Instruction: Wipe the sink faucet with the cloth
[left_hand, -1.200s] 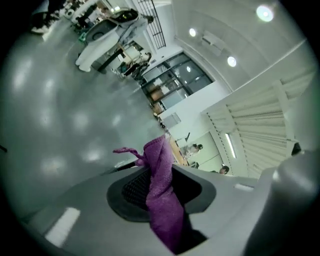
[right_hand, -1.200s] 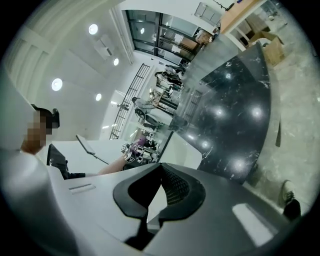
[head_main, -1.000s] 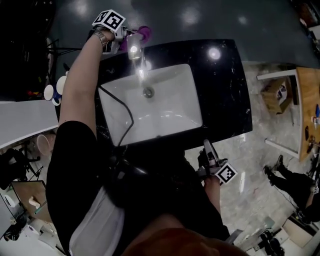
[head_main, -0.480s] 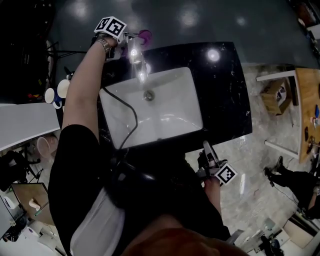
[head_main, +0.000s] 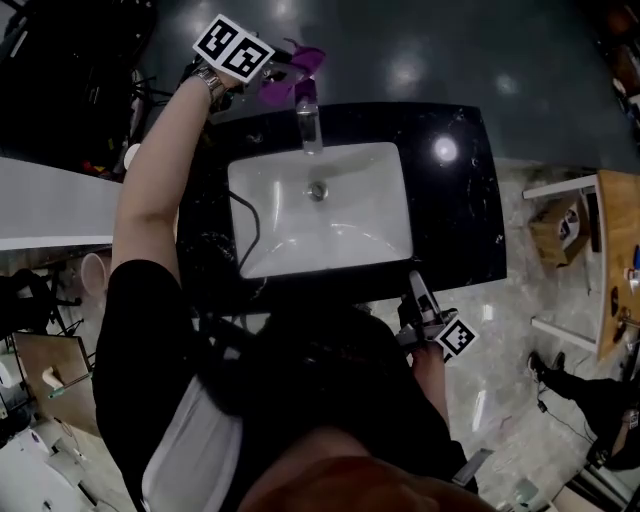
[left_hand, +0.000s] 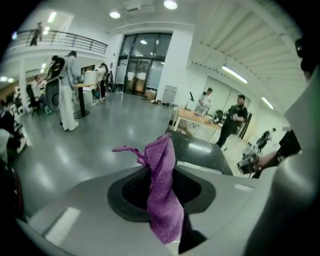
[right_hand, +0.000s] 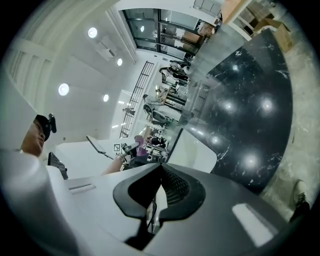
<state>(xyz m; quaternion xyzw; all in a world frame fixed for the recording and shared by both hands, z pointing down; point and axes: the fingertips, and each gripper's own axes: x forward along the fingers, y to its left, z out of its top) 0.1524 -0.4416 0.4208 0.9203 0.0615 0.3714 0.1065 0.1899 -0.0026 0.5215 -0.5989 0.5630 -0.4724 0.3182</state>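
Purple cloth (left_hand: 163, 192) is being clamped between the jaws of the left gripper (left_hand: 161, 167). The jaws are standing partway apart with the fabric bunched between their pads. One end of the cloth is sticking up past the tips, with a thin corner trailing out to the left in the left gripper view. The other end is hanging down toward the camera. Beyond it, people are standing about on a glossy grey floor (left_hand: 75, 145).

In the head view the person's left arm (head_main: 150, 190) is reaching along the left side of the black bench (head_main: 455, 210). It is holding that gripper up at the far edge, with its marker cube (head_main: 232, 47) facing the camera. The cloth is hovering right at the top of the chrome faucet (head_main: 308, 122), on its far-left side, and I cannot tell whether the two are touching. The faucet is standing at the middle of the far rim of the white sink (head_main: 370, 215), its spout pointing over the basin toward the drain (head_main: 318, 190). A dark cable (head_main: 257, 228) is showing across the left part of the basin.

The right gripper (head_main: 414, 288) is hanging at the near edge of the bench, close to the person's body and well apart from the faucet. Its jaws are resting together with nothing between them. Its own view is looking across the black bench and the sink's white wall toward the cloth in the distance.
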